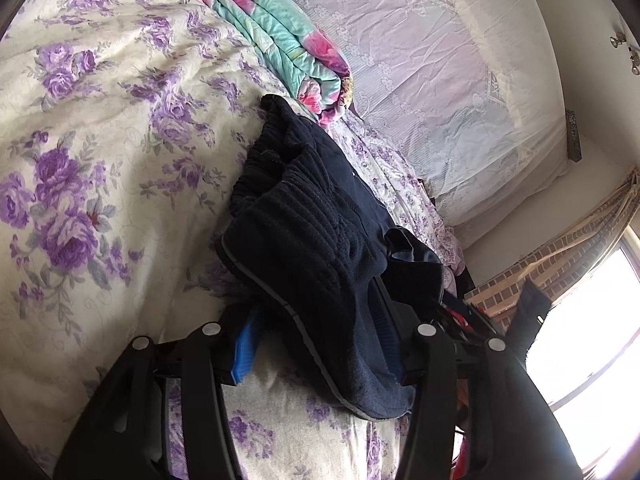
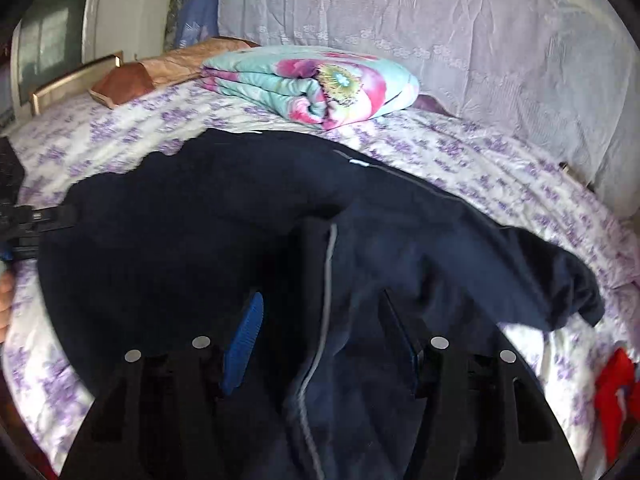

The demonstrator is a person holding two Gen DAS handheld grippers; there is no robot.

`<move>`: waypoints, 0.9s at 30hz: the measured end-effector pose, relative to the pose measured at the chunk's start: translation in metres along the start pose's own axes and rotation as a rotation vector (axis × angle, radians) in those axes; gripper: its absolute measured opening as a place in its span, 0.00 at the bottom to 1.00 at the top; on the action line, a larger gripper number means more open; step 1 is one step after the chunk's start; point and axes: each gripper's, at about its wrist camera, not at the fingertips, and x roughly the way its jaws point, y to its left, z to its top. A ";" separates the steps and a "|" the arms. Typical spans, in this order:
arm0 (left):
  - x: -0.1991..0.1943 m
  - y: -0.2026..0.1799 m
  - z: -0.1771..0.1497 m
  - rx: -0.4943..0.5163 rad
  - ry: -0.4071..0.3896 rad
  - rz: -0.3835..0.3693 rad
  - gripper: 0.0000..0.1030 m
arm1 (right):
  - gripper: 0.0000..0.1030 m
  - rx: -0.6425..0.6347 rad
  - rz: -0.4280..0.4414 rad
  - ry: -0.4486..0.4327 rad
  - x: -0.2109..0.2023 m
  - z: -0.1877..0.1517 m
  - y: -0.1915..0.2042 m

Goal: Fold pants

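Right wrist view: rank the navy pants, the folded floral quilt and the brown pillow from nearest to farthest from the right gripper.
1. Navy pants, draped between the right gripper's fingers.
2. Folded floral quilt, straight ahead, beyond the pants.
3. Brown pillow, far upper left, by the bed's edge.

The left wrist camera looks forward along its tool (image 1: 320, 340), rolled sideways, close over the bed (image 1: 100, 140) toward the draped wall and a window at the right edge. The right wrist camera looks level-framed and downward, very near the dark pants (image 2: 200, 220). Both views share the pants, the folded floral quilt (image 2: 312, 84) (behind them) and the bedsheet.
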 end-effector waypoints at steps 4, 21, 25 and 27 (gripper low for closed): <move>0.000 -0.001 -0.001 0.007 0.007 0.009 0.48 | 0.11 0.155 0.163 0.038 0.017 -0.001 -0.036; 0.014 -0.028 -0.003 0.068 0.069 0.120 0.74 | 0.16 0.903 -0.225 0.061 -0.170 -0.316 -0.305; 0.025 -0.035 -0.002 0.058 0.072 0.174 0.86 | 0.25 0.913 -0.215 0.005 -0.163 -0.302 -0.304; 0.029 -0.038 -0.002 0.069 0.062 0.205 0.87 | 0.29 0.898 -0.200 0.003 -0.157 -0.295 -0.306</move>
